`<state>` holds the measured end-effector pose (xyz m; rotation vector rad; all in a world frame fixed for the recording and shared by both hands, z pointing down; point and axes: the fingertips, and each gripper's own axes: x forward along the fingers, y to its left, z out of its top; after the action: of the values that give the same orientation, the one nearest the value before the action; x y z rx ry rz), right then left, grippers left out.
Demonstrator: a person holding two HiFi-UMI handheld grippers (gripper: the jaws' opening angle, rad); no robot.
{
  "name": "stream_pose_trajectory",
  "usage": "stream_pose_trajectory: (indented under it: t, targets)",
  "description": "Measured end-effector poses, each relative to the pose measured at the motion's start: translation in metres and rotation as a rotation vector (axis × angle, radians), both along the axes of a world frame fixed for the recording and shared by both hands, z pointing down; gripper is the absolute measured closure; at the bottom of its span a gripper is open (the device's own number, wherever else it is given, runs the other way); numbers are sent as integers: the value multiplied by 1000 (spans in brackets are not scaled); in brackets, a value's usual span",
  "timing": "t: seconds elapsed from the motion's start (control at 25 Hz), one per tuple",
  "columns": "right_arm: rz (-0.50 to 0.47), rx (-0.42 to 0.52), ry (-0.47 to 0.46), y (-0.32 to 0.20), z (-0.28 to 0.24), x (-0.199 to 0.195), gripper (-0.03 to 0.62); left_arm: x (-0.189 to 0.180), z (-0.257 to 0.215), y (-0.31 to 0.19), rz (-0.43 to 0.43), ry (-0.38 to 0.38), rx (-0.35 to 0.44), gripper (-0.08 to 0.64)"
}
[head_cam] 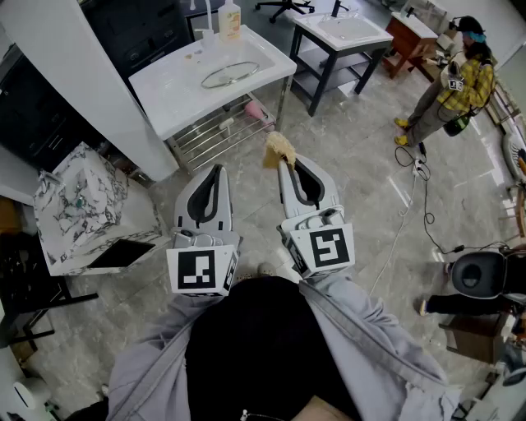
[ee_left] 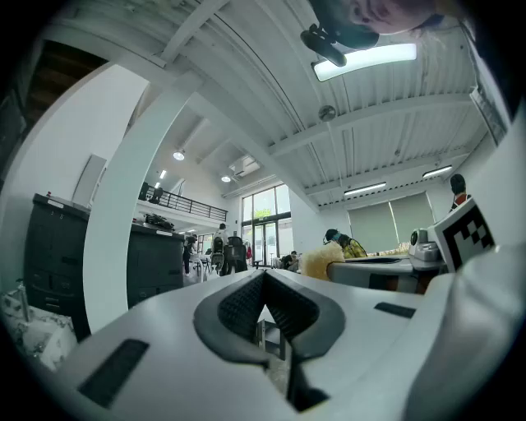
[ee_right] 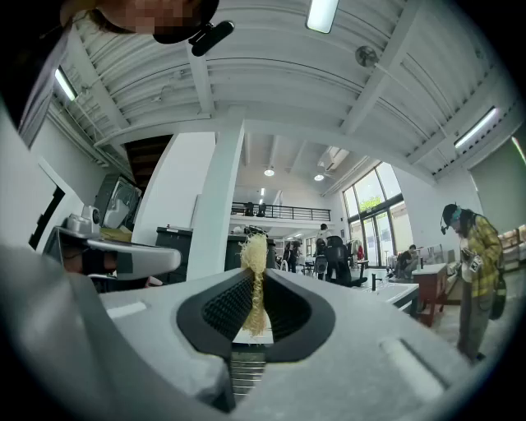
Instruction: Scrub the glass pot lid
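Observation:
The glass pot lid [head_cam: 230, 75] lies flat in the basin of a white sink stand [head_cam: 168, 94], well ahead of both grippers. My right gripper [head_cam: 282, 159] is shut on a yellowish fibrous scrubber [head_cam: 279, 149], which sticks up past the jaw tips; in the right gripper view the scrubber [ee_right: 256, 279] is pinched between the black pads. My left gripper [head_cam: 217, 169] is shut with nothing between its jaws, as the left gripper view [ee_left: 265, 284] also shows. Both are held level above the floor, short of the stand.
A soap bottle [head_cam: 230, 20] stands at the sink's back edge. A second sink stand [head_cam: 341, 33] is to the right. A person in a yellow checked shirt [head_cam: 460, 82] stands at the far right. A marbled box [head_cam: 78, 205] sits on the left; cables [head_cam: 415, 205] run across the floor.

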<state>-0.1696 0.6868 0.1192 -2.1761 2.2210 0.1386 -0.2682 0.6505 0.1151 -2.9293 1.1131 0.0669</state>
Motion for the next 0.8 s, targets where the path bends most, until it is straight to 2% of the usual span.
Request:
stream_pose_trajectory:
  t: [0.52, 0.8]
  targets:
    - [39, -29, 6, -2, 5, 18, 561, 12, 3, -1, 10, 2, 0, 555]
    - [10, -21, -8, -1, 9, 38, 561, 27, 2, -7, -31, 23, 9, 557]
